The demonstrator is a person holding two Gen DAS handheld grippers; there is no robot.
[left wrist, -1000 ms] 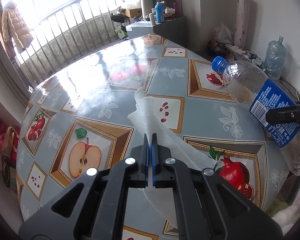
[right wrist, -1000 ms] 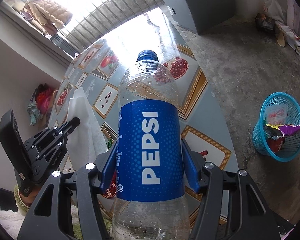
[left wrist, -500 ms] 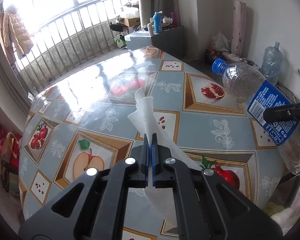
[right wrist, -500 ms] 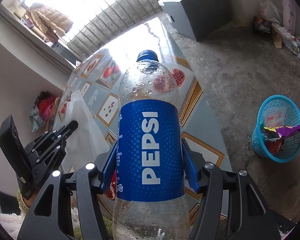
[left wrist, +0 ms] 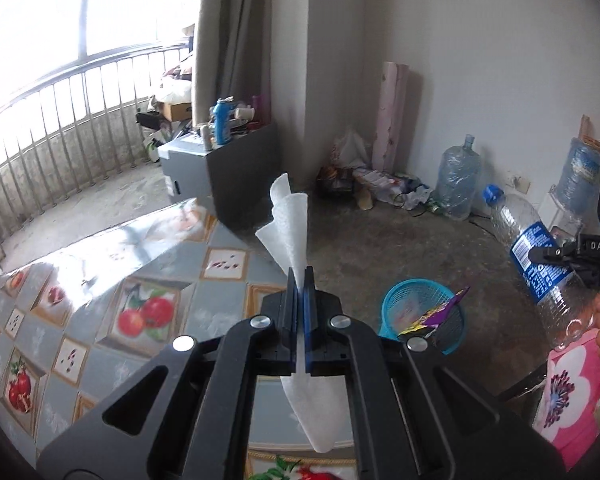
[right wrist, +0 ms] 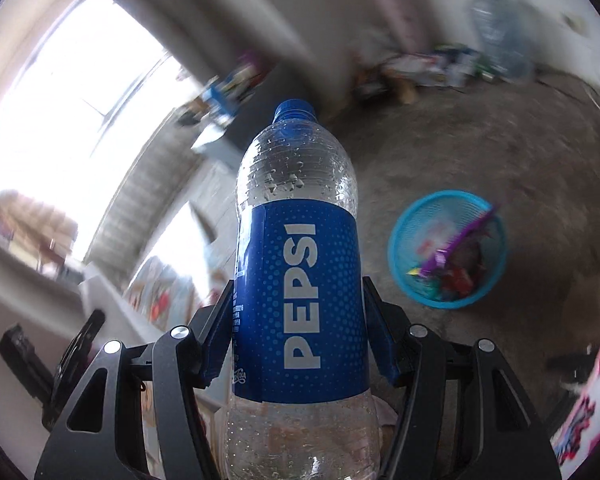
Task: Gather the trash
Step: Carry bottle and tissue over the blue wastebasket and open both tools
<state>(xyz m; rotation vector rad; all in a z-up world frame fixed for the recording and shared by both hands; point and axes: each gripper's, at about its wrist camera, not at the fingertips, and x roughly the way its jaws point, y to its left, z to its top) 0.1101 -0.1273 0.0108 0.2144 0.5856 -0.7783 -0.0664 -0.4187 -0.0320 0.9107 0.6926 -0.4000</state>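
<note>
Clear Pepsi bottle (right wrist: pixel 296 280), blue label and cap. White tissue (left wrist: pixel 290 224). Teal basket (left wrist: pixel 420 316) beside grey-blue counter (left wrist: pixel 100 312), fruit-tile pattern.

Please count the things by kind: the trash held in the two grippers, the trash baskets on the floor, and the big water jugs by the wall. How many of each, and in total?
Held trash: 2, white tissue and Pepsi bottle
Blue baskets: 1
Big water jugs: 2
Total: 5
</note>
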